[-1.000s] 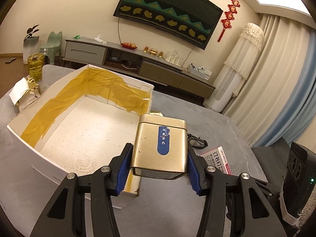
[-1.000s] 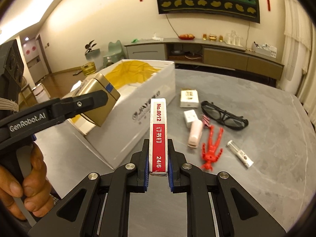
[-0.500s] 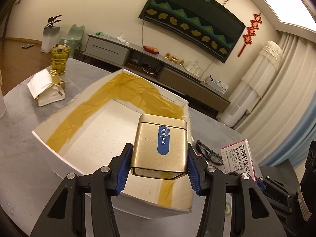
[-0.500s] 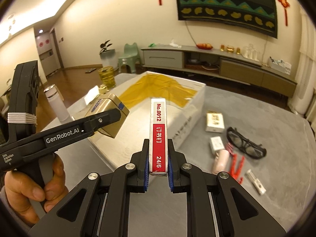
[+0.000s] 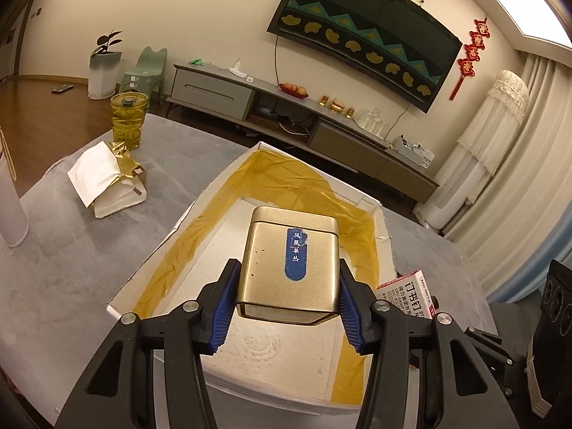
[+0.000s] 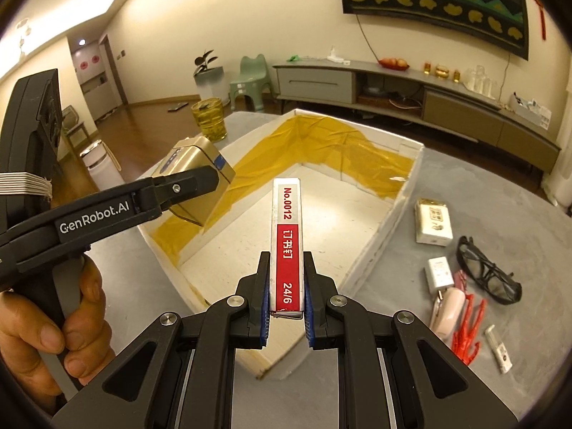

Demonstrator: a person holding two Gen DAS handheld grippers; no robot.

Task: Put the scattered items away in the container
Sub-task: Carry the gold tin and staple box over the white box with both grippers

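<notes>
We see the left gripper [image 5: 287,296] clenched on a gold tin [image 5: 290,271], blue pads against its two sides, tin held above the open white box [image 5: 178,246] on the grey table [image 5: 200,157]. The tin's underside is hidden from us; its blue label carries characters too small to read reliably. The right gripper [image 6: 286,309] grips a red-and-white staple box [image 6: 287,243] edge-on over the box's near corner; only its narrow face shows. In the right view a hand [image 6: 46,336] holds the left gripper's handle, cut off at the frame edge. Yellow tape [image 6: 321,150] lines the box's inner walls. Still out on the table, right of the box: glasses [image 6: 489,275], a small carton [image 6: 434,227], a white plug [image 6: 440,273], a pink item [image 6: 448,309], a red toy [image 6: 466,332] partly overlapped by it, and a tube [image 6: 498,348].
</notes>
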